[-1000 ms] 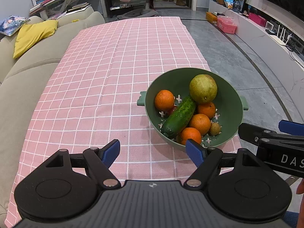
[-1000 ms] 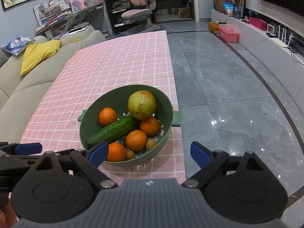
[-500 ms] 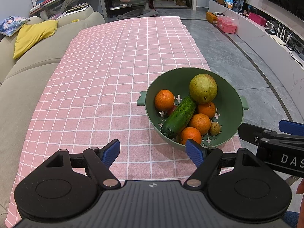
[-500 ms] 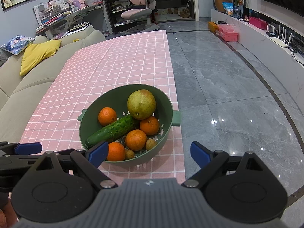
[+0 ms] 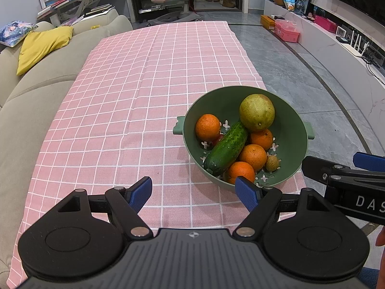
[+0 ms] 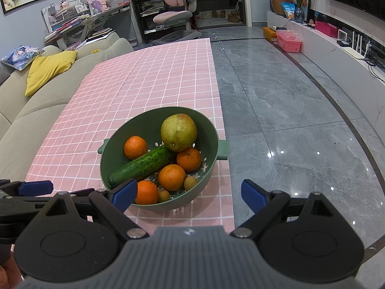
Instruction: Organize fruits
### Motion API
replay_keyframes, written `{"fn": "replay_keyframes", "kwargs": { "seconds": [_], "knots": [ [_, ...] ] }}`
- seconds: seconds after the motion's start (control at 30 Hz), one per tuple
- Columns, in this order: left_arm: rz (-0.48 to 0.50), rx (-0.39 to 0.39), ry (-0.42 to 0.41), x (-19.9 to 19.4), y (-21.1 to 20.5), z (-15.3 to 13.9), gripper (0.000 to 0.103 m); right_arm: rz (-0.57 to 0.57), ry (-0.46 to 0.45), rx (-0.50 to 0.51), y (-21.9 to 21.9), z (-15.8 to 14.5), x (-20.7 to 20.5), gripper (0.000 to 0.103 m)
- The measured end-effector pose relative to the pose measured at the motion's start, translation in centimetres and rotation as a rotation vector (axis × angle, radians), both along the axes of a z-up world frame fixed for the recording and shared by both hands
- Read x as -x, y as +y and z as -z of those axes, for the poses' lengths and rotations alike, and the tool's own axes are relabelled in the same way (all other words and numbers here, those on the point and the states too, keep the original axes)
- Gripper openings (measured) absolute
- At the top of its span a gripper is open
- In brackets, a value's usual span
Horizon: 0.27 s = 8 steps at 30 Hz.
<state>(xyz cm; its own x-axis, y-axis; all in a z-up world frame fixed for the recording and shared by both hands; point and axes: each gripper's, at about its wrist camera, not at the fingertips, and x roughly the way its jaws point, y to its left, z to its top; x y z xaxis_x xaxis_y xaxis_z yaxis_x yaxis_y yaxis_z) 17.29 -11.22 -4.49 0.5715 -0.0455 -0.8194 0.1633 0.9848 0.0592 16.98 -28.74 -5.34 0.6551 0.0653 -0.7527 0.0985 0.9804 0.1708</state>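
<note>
A green colander bowl (image 5: 216, 101) (image 6: 134, 130) stands on the pink checked tablecloth near the table's right edge. It holds a large yellow-green pear (image 5: 257, 112) (image 6: 178, 132), a cucumber (image 5: 226, 148) (image 6: 142, 166), several oranges (image 5: 208, 127) (image 6: 135, 147) and small brownish fruits (image 5: 272, 163) (image 6: 190, 182). My left gripper (image 5: 193, 191) is open and empty, just short of the bowl's near left side. My right gripper (image 6: 189, 195) is open and empty, over the bowl's near right rim. The right gripper's arm also shows at the right edge of the left wrist view (image 5: 346, 175).
The pink tablecloth (image 5: 134, 96) runs far ahead. A beige sofa (image 5: 28, 91) with a yellow cushion (image 5: 41, 45) lines the table's left side. Grey tiled floor (image 6: 288, 110) lies right of the table's edge. A desk chair (image 6: 175, 16) stands at the far end.
</note>
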Motion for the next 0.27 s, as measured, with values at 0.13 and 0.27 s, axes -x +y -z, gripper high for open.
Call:
{"fn": "replay_keyframes", "kwargs": {
  "seconds": [0.13,0.27],
  "knots": [
    [0.003,0.001,-0.002,0.00,-0.01,-0.06,0.092,0.003,0.001,0.002,-0.01,0.00,0.03,0.090],
    [0.006,0.003,-0.005,-0.03,0.04,-0.08,0.092,0.004,0.001,0.001,0.05,-0.02,0.07,0.089]
  ]
}}
